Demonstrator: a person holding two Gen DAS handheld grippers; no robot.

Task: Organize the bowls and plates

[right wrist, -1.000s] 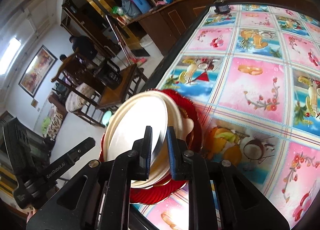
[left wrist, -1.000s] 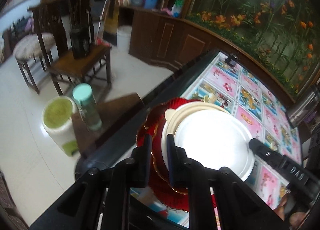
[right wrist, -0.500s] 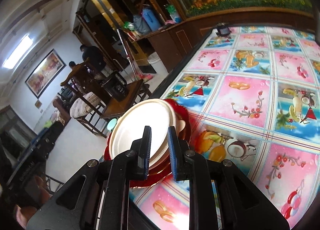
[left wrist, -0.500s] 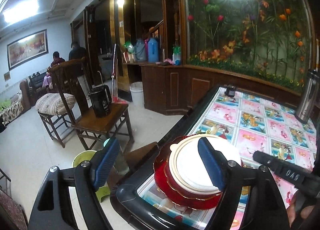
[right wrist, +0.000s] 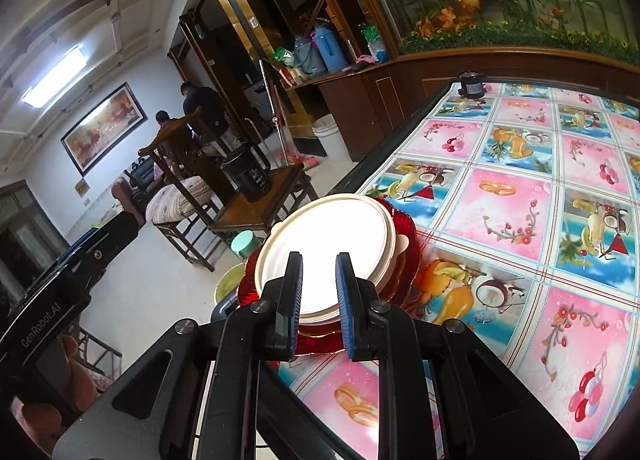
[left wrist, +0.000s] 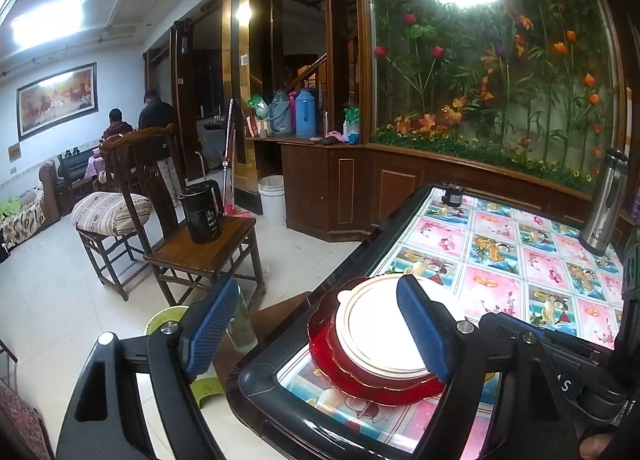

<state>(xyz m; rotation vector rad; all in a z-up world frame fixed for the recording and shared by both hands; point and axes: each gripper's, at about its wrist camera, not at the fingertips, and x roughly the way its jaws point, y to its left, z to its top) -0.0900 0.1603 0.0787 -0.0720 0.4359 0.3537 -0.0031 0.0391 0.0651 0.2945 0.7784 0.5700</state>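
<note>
Just then the left gripper (left wrist: 318,330) stood wide open and empty above the stacked plates (left wrist: 378,344); the right gripper (right wrist: 318,302), nearly closed, seemingly gripped nothing.

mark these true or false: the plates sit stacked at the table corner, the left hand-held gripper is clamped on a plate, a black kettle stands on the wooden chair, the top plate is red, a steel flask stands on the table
1. The plates sit stacked at the table corner. True.
2. The left hand-held gripper is clamped on a plate. False: its jaws have just opened and stand wide, holding nothing.
3. A black kettle stands on the wooden chair. True.
4. The top plate is red. False: the white plate is on top, and the red plate lies at the bottom.
5. A steel flask stands on the table. True.
</note>
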